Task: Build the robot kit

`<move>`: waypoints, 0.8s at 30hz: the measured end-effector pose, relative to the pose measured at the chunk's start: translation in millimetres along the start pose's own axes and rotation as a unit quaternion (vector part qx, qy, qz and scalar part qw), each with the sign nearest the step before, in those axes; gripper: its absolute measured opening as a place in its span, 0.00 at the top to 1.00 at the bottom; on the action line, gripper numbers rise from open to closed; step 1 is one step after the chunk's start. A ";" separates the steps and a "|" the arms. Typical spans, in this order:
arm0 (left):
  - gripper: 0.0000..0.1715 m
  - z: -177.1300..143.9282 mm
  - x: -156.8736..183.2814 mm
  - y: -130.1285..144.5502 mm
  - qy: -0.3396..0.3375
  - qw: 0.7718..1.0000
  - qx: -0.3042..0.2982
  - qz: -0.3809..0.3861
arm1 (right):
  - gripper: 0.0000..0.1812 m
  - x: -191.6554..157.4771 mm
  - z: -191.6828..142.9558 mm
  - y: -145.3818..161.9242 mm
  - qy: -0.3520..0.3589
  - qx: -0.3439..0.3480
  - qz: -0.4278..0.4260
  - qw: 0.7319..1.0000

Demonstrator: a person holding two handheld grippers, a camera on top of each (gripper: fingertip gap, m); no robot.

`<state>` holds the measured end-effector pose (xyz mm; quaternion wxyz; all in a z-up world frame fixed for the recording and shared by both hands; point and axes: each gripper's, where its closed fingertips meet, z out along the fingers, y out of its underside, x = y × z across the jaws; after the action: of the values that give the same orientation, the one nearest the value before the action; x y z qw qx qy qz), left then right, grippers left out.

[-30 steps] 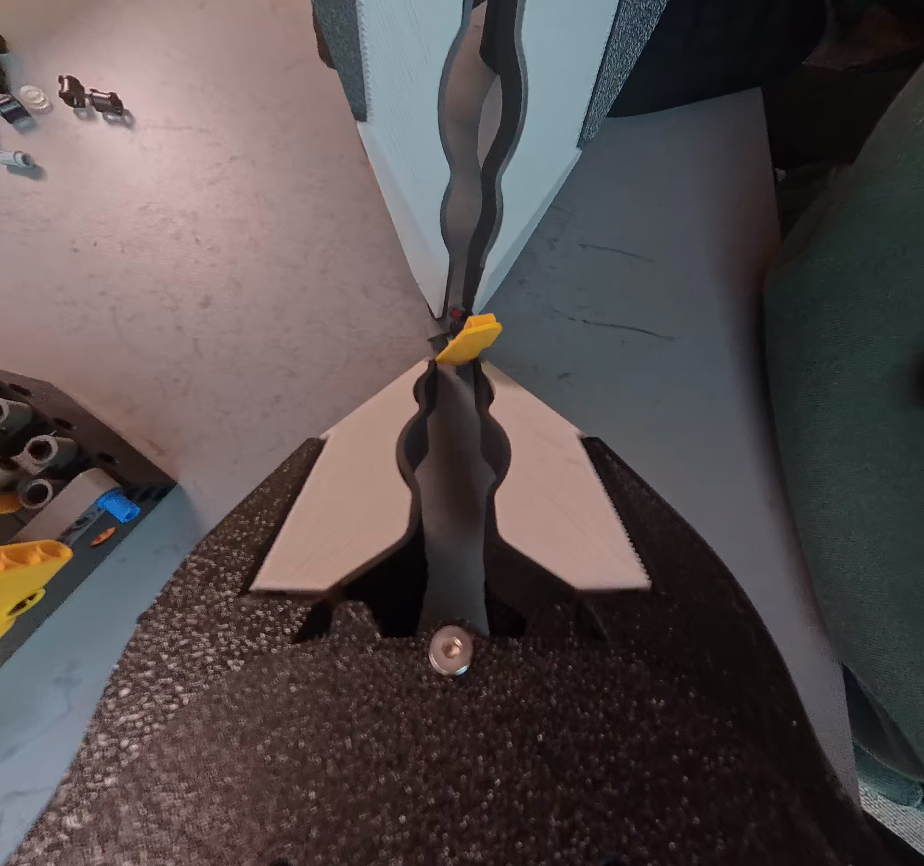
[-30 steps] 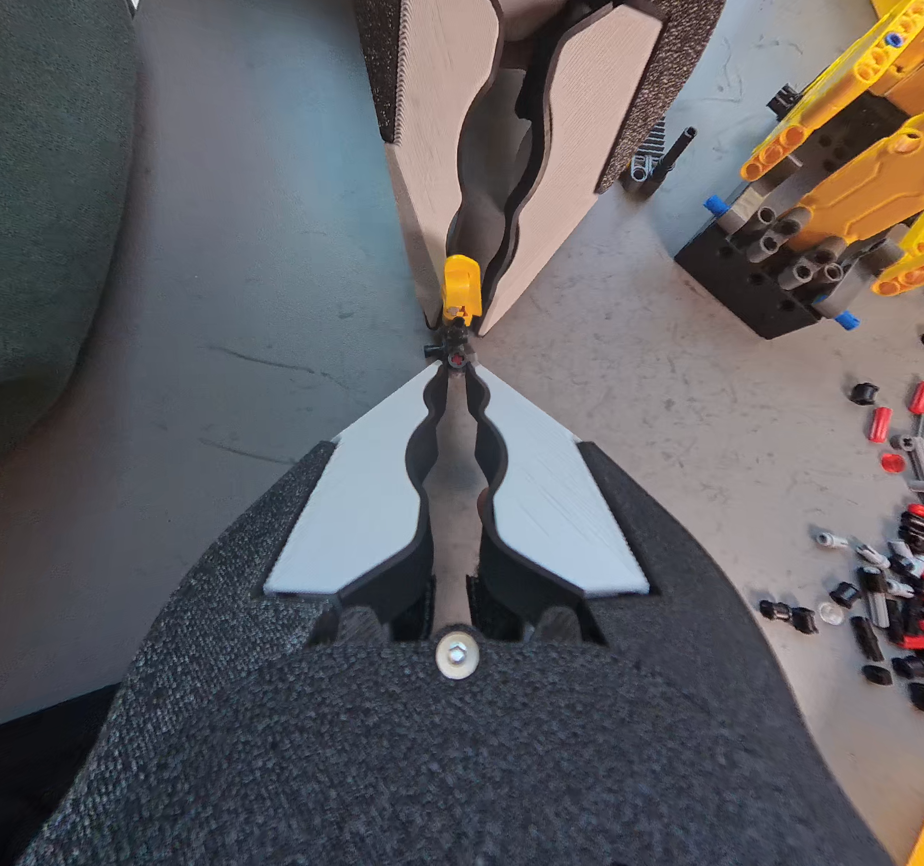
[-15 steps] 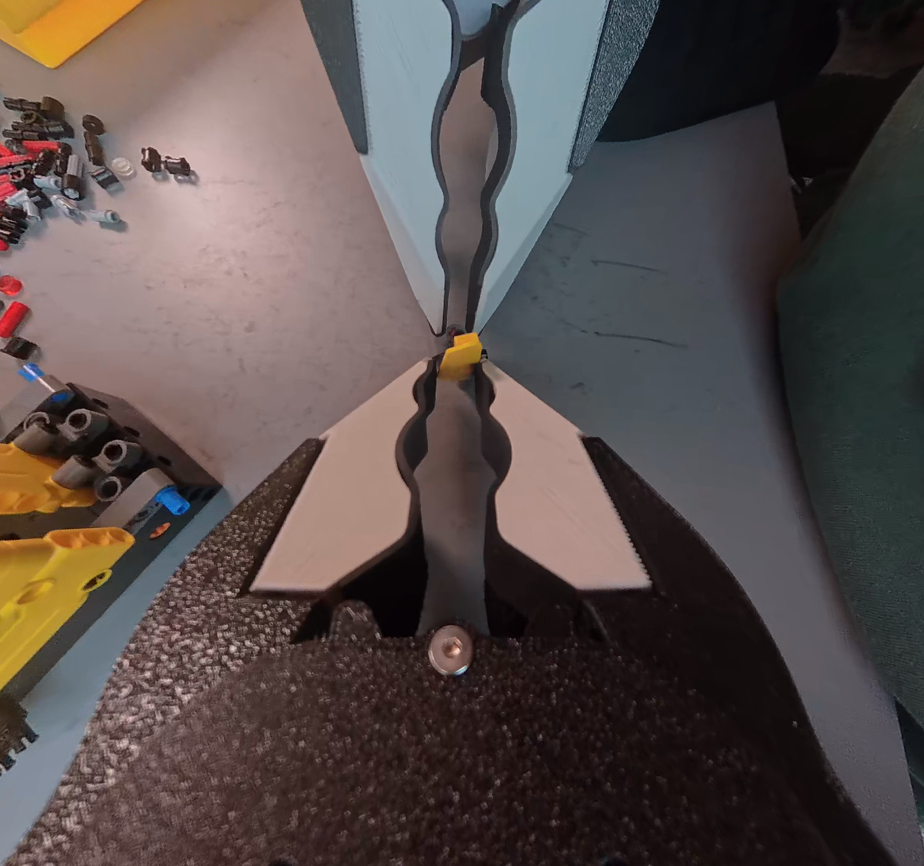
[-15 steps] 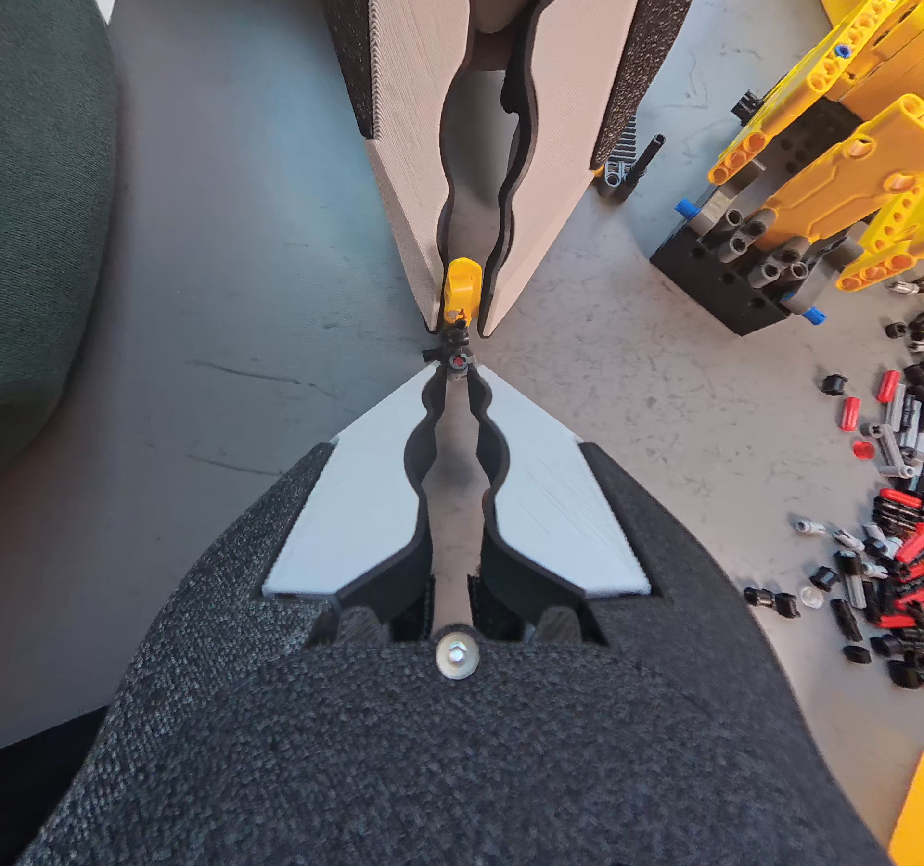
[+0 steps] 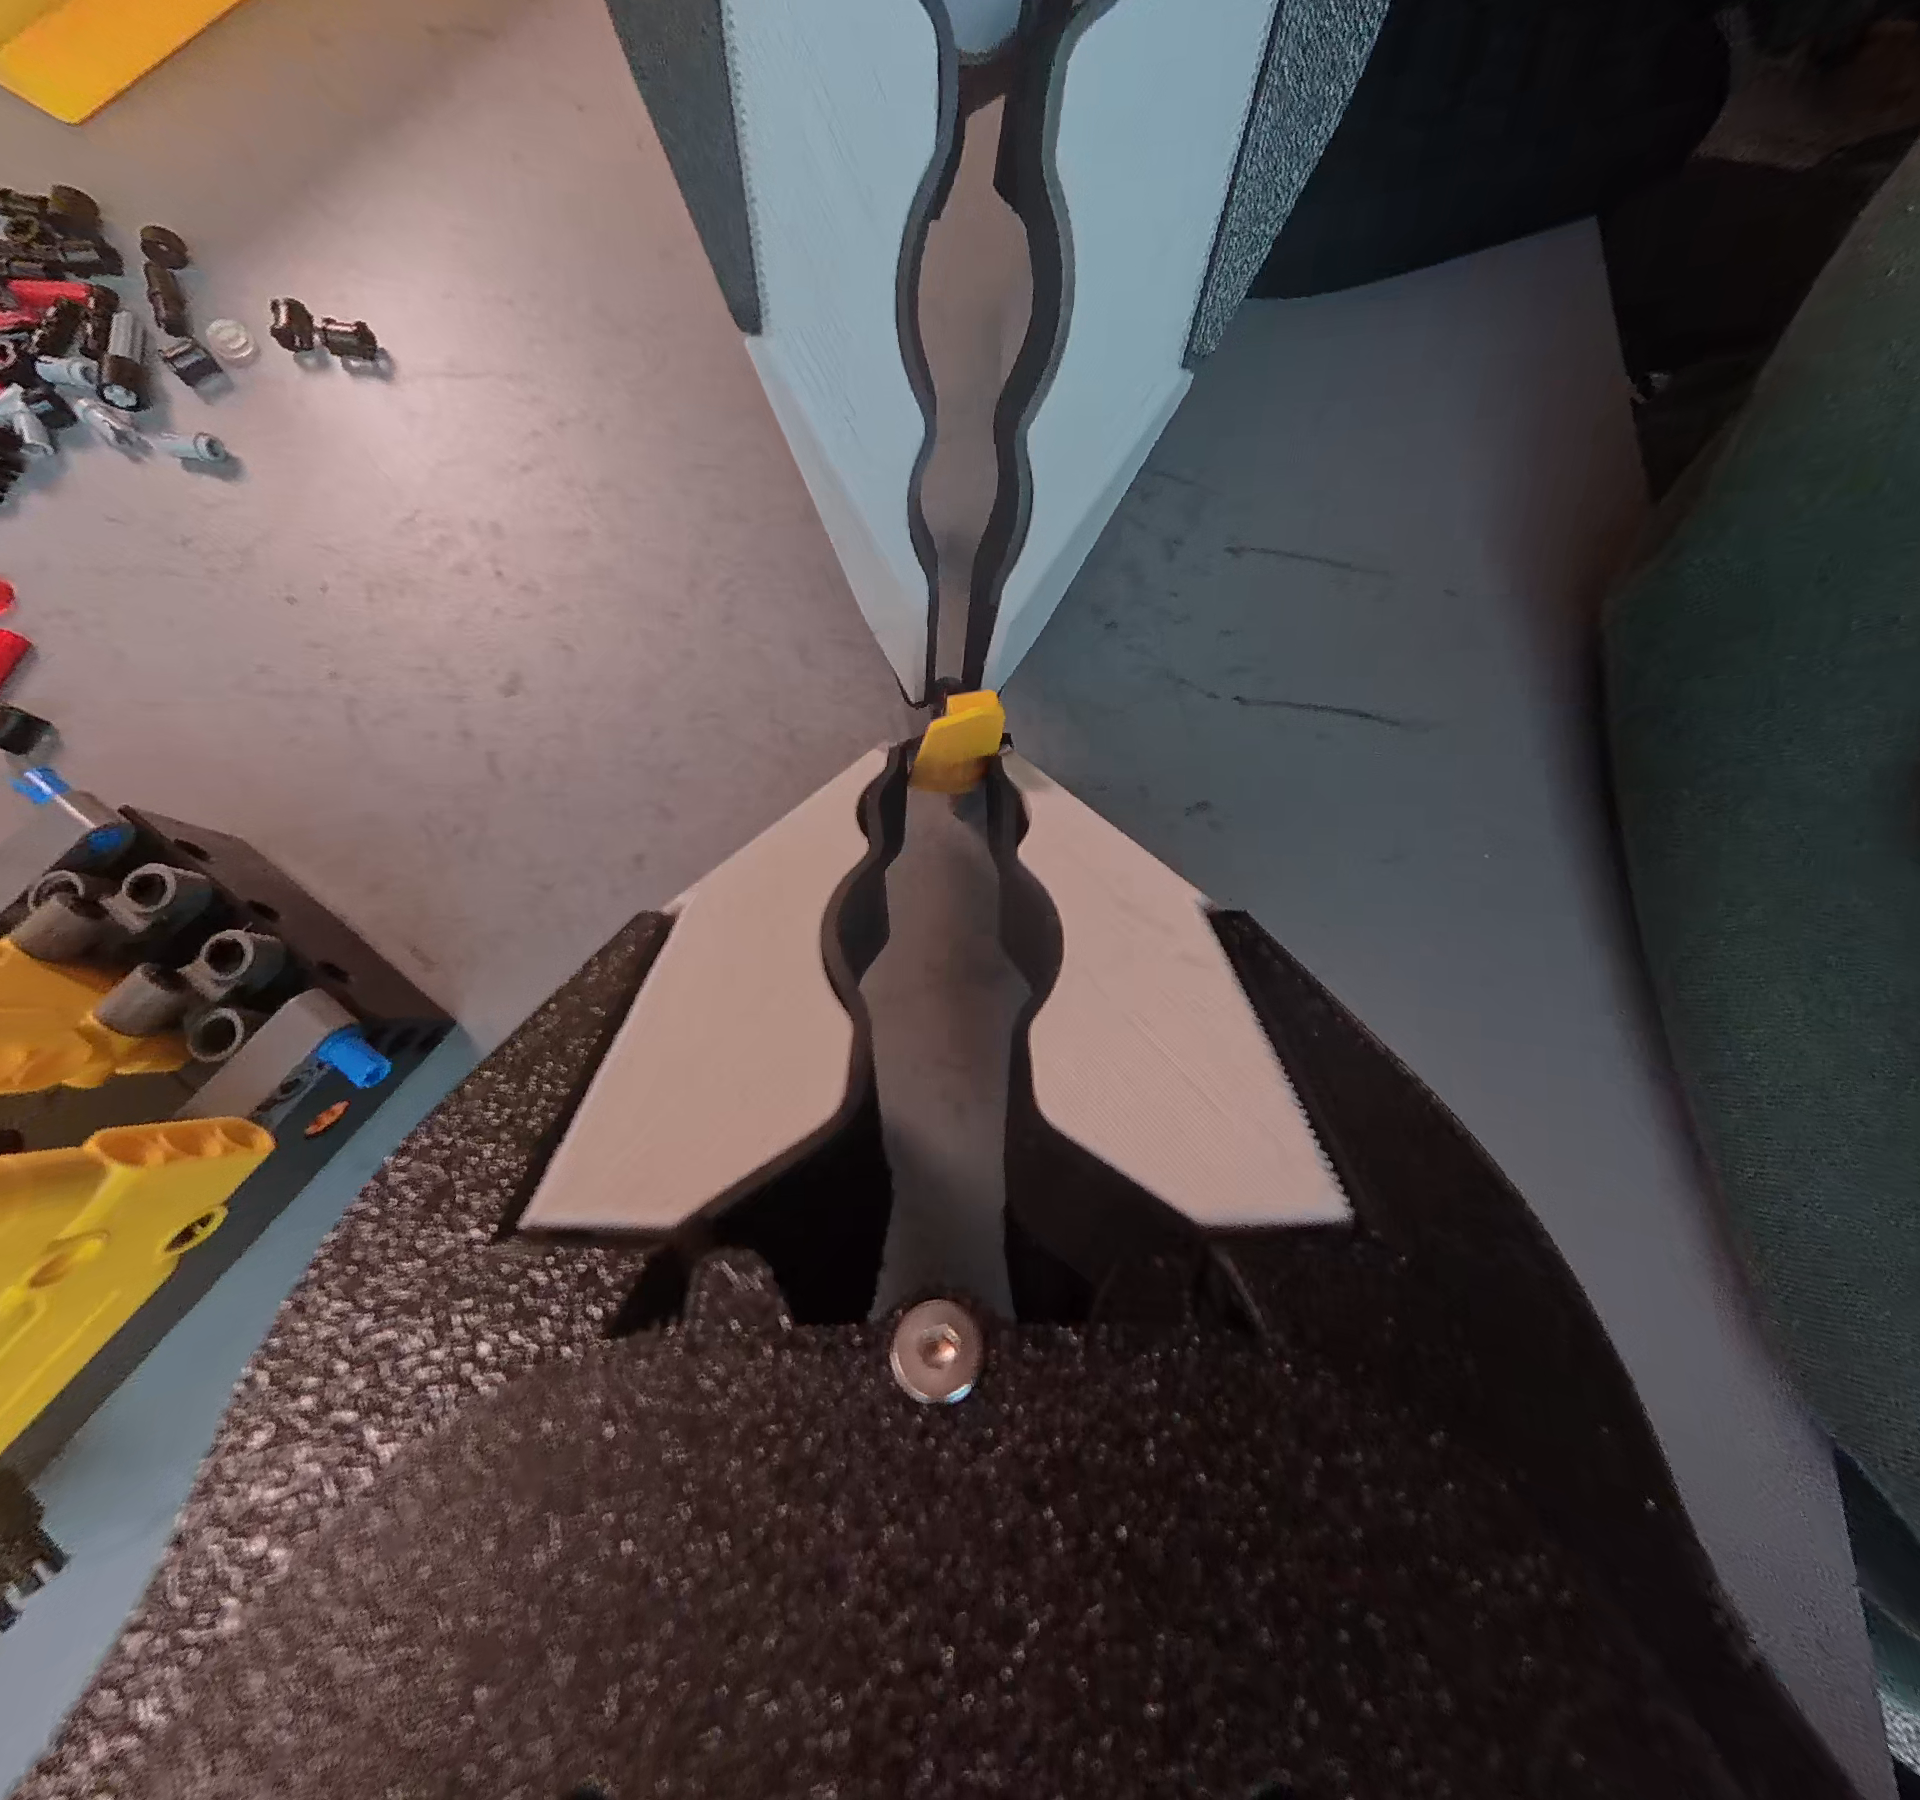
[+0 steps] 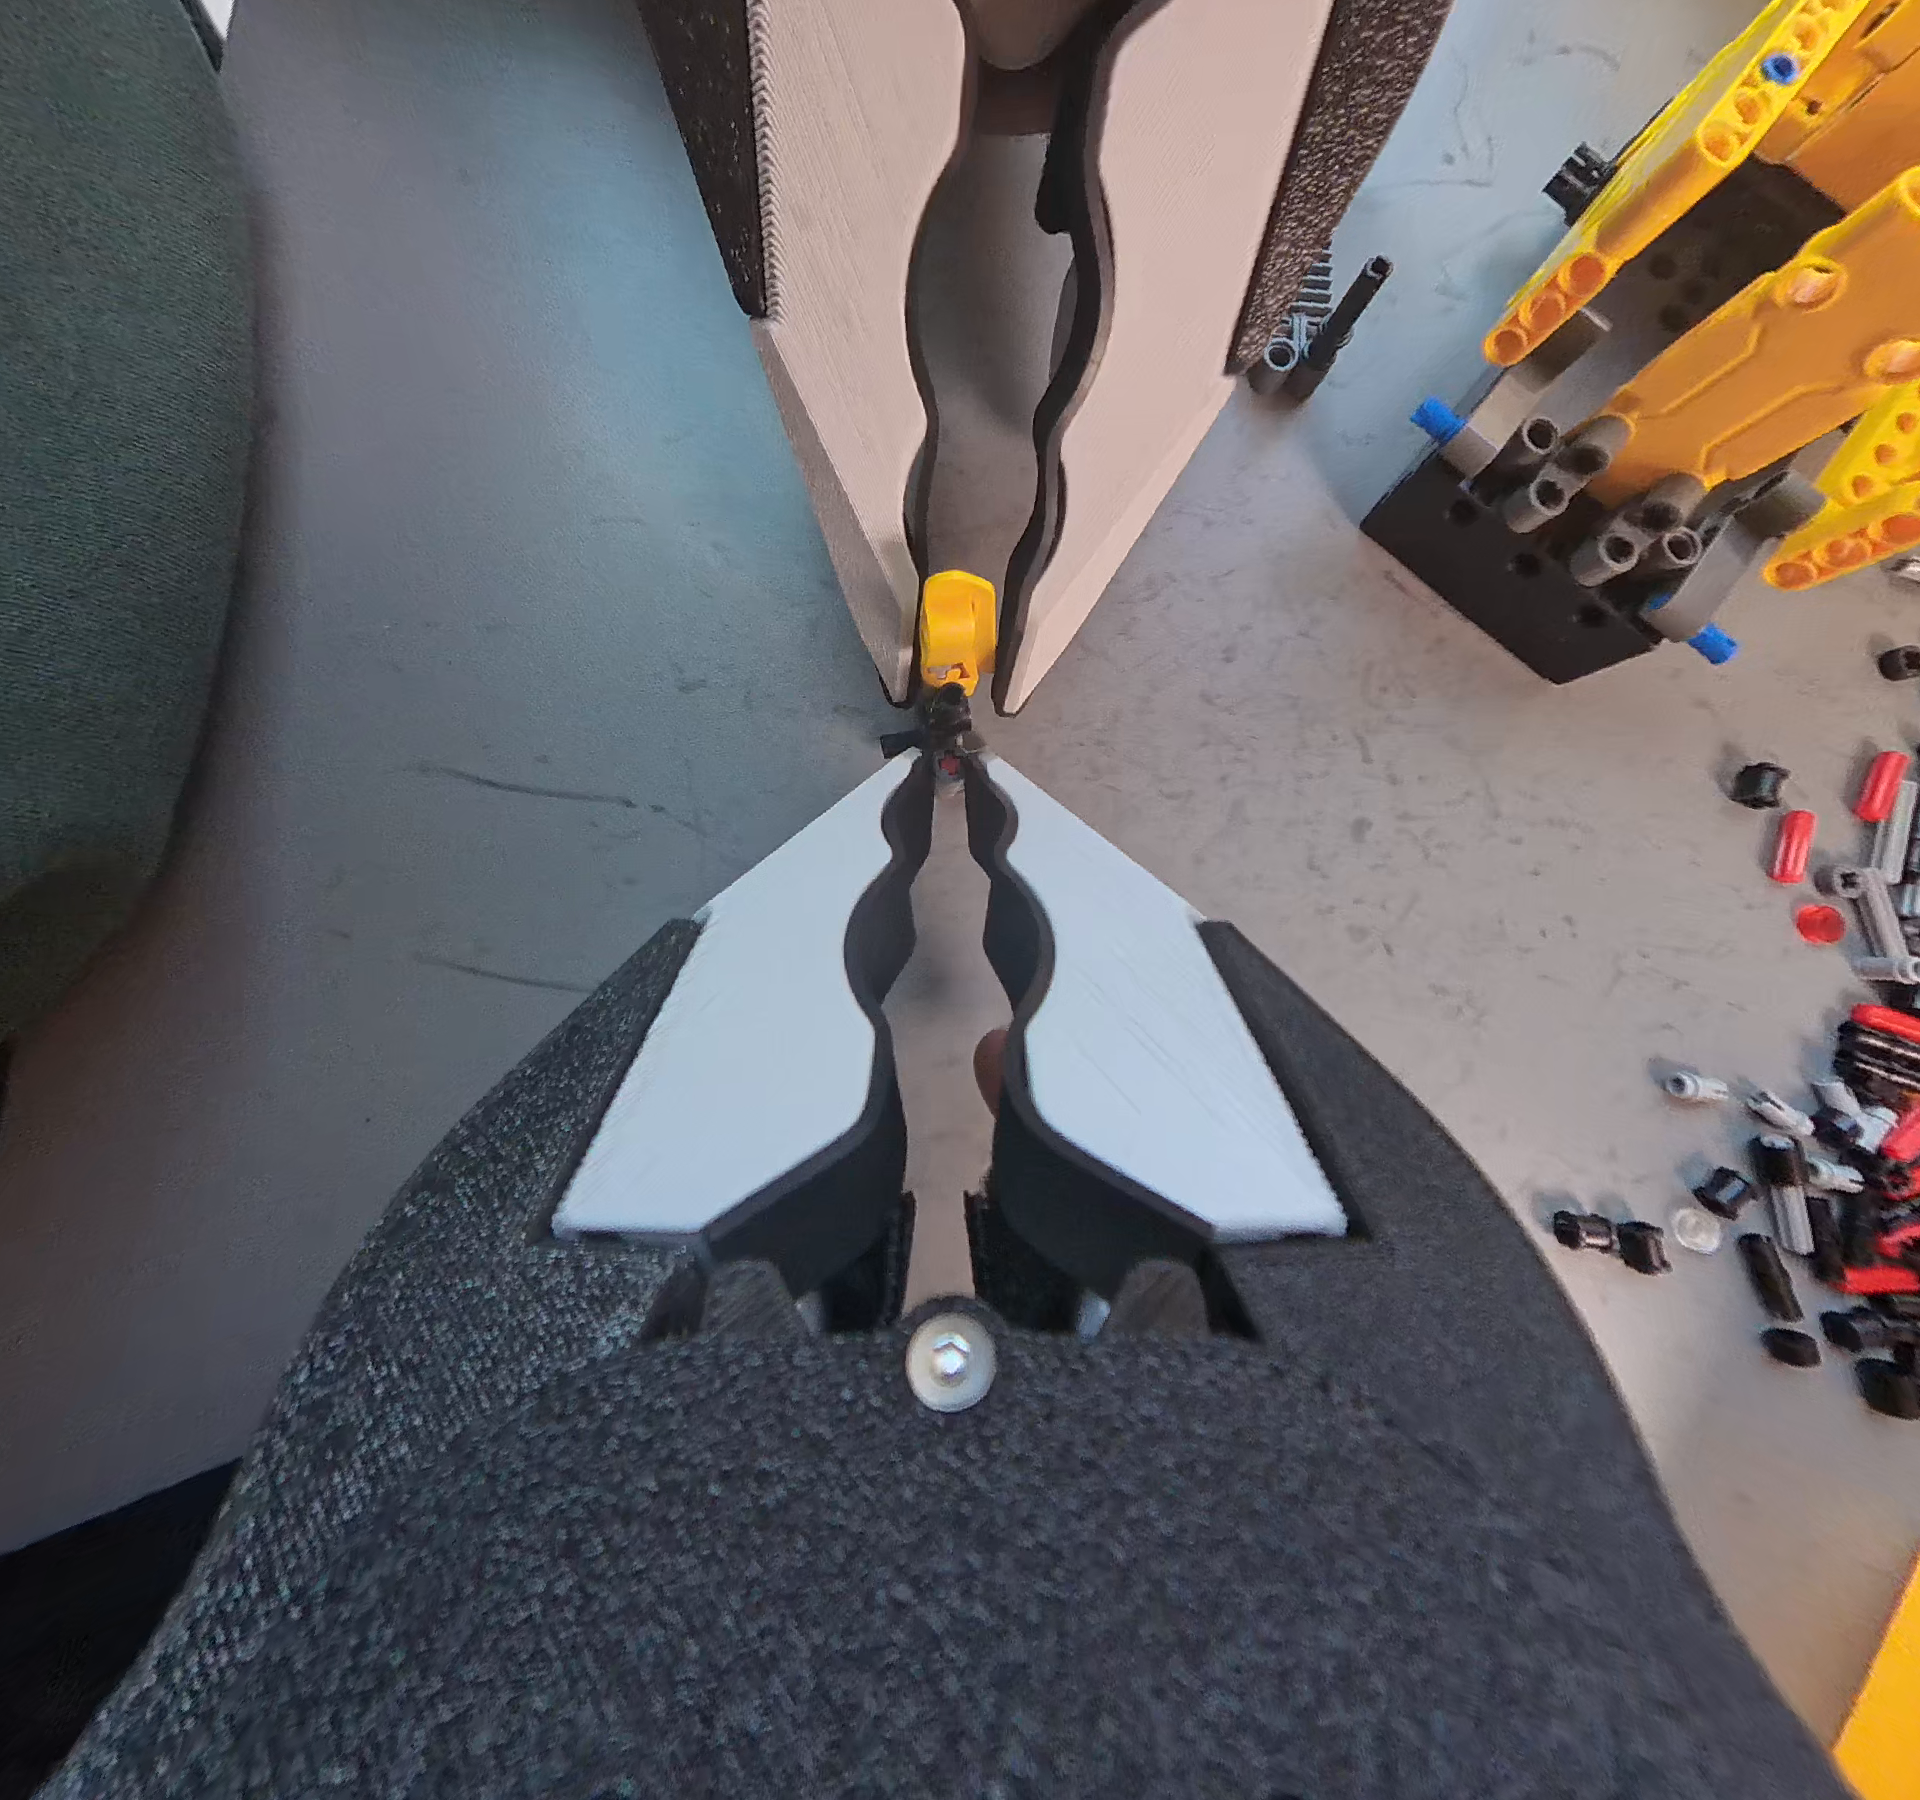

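Left gripper (image 5: 951,763): fingers clamped on a small yellow piece (image 5: 958,740), held above the grey table (image 5: 520,555). Right gripper (image 6: 943,763): fingers pinched on a small black pin (image 6: 943,720) (tip to tip with the yellow piece). Loose small parts (image 6: 1849,1179) lie well apart.

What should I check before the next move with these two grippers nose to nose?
1. Left gripper shut on the yellow piece: ok.
2. Right gripper shut on the small black piece: ok.
3. The two pieces lined up tip to tip: ok.
4. Pieces fully seated together: cannot tell.
5. Both held above the grey table, away from the loose parts: ok.
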<state>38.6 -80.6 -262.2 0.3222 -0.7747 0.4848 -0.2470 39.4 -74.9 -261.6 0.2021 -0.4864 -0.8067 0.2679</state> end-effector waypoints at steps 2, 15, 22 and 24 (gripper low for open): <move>0.92 0.6 0.0 -0.2 0.003 1.000 0.002 -0.007 | 0.98 0.0 0.4 0.7 0.000 -0.013 -0.005 1.000; 0.92 0.1 -1.0 -0.2 0.006 1.000 0.023 0.016 | 0.97 0.6 0.5 -1.3 -0.002 0.036 0.004 0.999; 0.92 -34.0 -32.2 -33.1 -0.193 0.956 0.109 0.193 | 0.87 41.5 -52.3 -28.3 0.081 0.208 0.071 0.972; 0.92 -46.8 -41.7 -42.6 -0.269 0.922 0.117 0.253 | 0.85 48.9 -61.0 -38.0 0.072 0.262 0.114 0.955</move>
<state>14.2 -41.1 -202.3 0.5807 -0.6203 0.5272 0.0057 27.8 -31.4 -187.3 0.3483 -0.5235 -0.6302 0.4555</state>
